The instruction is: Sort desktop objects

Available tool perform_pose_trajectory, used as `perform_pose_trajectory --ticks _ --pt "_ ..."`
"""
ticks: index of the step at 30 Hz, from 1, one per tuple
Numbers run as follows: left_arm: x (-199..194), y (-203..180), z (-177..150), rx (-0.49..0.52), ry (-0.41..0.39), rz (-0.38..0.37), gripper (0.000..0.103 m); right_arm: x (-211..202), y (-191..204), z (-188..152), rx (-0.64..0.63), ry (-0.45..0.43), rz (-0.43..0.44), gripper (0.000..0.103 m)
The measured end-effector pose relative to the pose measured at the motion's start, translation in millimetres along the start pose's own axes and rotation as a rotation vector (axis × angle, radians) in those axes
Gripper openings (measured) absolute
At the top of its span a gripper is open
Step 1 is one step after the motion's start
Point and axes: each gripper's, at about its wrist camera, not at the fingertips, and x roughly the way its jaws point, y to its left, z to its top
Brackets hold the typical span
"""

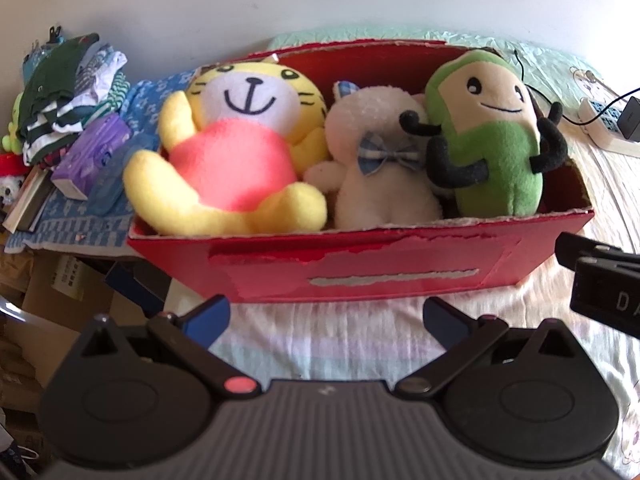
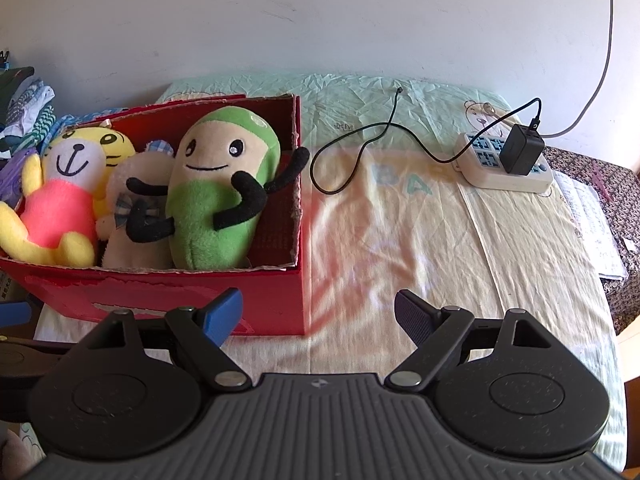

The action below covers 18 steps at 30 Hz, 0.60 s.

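Note:
A red cardboard box (image 1: pixel 360 268) (image 2: pixel 176 304) stands on the cloth-covered table. Inside it sit three plush toys side by side: a yellow tiger in pink (image 1: pixel 240 148) (image 2: pixel 60 200), a white bear with a checked bow tie (image 1: pixel 380 168) (image 2: pixel 132 208) and a green bean figure with black arms (image 1: pixel 492 140) (image 2: pixel 220 188). My left gripper (image 1: pixel 326 320) hangs open in front of the box's near wall, nothing between its fingers. My right gripper (image 2: pixel 318 316) is open too, by the box's right front corner. Part of the right gripper shows at the left wrist view's right edge (image 1: pixel 600 280).
A white power strip (image 2: pixel 504 164) with a black charger (image 2: pixel 522 150) and a black cable (image 2: pixel 360 152) lies at the back right. Papers (image 2: pixel 592 224) rest at the right edge. Folded clothes (image 1: pixel 68 88), a purple box (image 1: pixel 88 156) and books (image 1: pixel 28 204) are piled left of the box.

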Motion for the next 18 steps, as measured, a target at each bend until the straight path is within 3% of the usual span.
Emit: perform_pose_trajectory --ticks 18 --pt "-22.9 -1.6 19.1 -0.039 -0.053 0.003 0.102 -6.1 -4.2 19.2 -0.015 -0.032 0.018 0.085"
